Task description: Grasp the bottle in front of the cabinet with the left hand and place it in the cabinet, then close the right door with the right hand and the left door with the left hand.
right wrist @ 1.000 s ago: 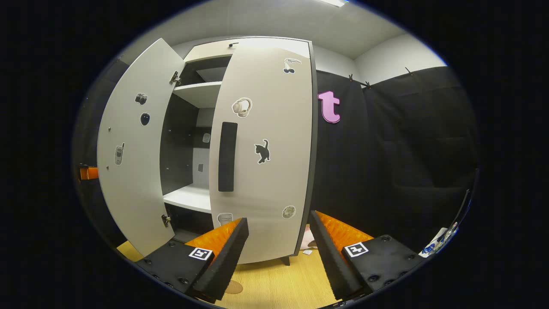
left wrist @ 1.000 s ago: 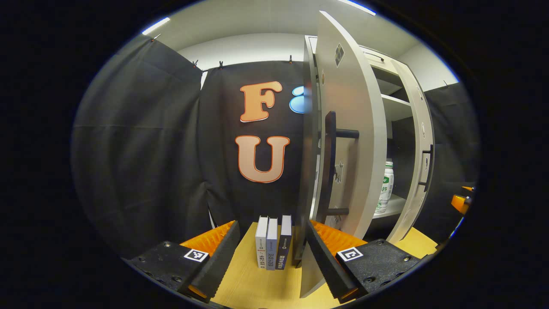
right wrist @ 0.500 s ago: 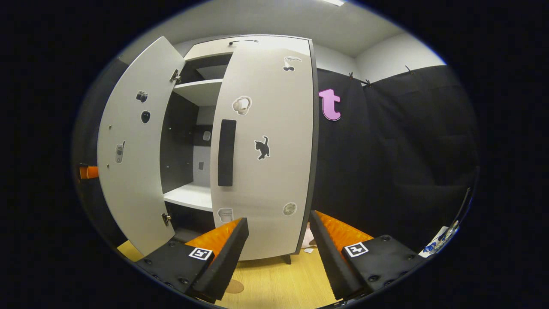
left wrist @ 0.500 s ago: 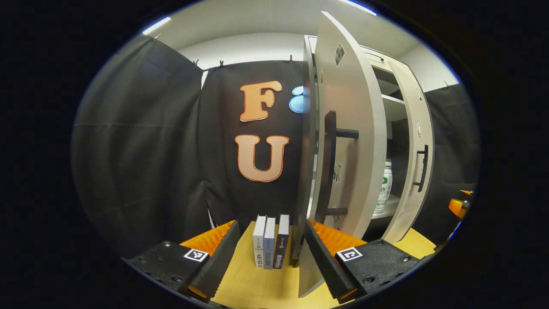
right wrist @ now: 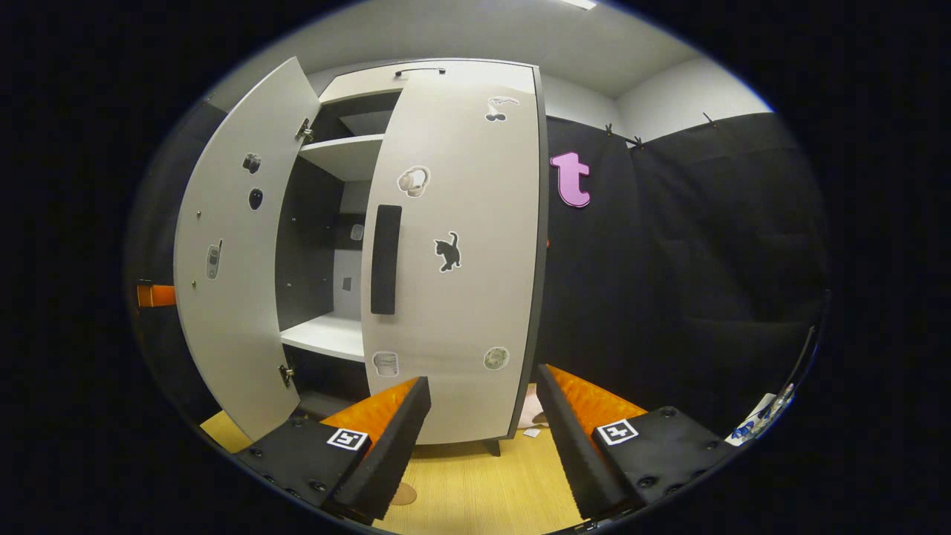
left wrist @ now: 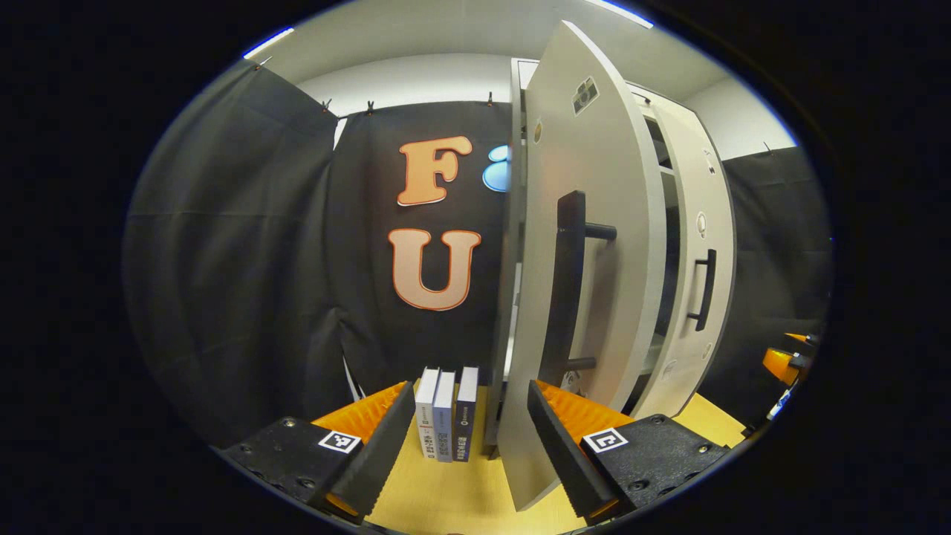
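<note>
Now, left door: stiff panel, ajar beside cabinet; best pushed near its handle.
Right door: nearly shut.
Left gripper: wide open, empty.
Right gripper: likewise.
Bottle: presumably inside, hidden.

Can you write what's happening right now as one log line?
right door: shut | left door: ajar | left claw: open, by left door | right claw: open

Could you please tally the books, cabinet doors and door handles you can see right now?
Books: 3
Doors: 2, the left and the right
Handles: 2, one on the left door, one on the right
Total: 7
</note>
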The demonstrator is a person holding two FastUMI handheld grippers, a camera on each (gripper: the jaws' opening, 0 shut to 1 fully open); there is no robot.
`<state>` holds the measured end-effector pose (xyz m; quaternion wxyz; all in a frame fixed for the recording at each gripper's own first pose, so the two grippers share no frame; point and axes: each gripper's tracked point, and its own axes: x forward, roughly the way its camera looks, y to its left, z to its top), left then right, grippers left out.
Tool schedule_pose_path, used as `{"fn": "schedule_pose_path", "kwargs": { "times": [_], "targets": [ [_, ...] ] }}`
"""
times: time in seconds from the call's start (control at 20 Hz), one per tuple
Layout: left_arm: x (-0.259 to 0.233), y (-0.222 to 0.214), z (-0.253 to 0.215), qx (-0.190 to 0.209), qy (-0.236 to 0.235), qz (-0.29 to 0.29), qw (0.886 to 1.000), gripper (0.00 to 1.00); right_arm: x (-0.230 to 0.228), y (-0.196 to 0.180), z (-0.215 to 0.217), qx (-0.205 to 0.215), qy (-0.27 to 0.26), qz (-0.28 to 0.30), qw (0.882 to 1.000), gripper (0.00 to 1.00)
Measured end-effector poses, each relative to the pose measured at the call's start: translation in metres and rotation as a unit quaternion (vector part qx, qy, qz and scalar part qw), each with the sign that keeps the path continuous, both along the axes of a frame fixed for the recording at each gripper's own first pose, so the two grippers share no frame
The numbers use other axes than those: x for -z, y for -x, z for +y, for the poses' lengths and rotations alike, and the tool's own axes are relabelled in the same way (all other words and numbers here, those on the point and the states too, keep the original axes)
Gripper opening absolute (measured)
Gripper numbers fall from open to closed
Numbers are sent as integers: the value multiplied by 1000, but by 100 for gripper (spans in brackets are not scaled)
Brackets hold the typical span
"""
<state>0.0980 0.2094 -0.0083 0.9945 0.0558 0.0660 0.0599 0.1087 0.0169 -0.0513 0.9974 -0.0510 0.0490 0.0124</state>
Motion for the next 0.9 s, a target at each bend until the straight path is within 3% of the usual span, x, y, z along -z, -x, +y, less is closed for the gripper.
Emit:
{"fn": "schedule_pose_path", "kwargs": {
  "times": [0.2, 0.55, 0.65, 0.9],
  "targets": [
    [5, -5, -19, 18, 11, 3, 1000, 94, -2, 2, -10, 4, 2, -5, 1000, 96],
    [4, -7, -22, -2, 11, -3, 1000, 90, 0, -1, -29, 10, 1, -4, 1000, 96],
    [5, -9, -26, -1, 10, -3, 1000, 94, 1, -1, -30, 7, 0, -3, 1000, 96],
    [9, -17, -49, 12, 20, -1, 1000, 91, 6, -4, -37, 4, -1, 0, 1000, 96]
  ]
}}
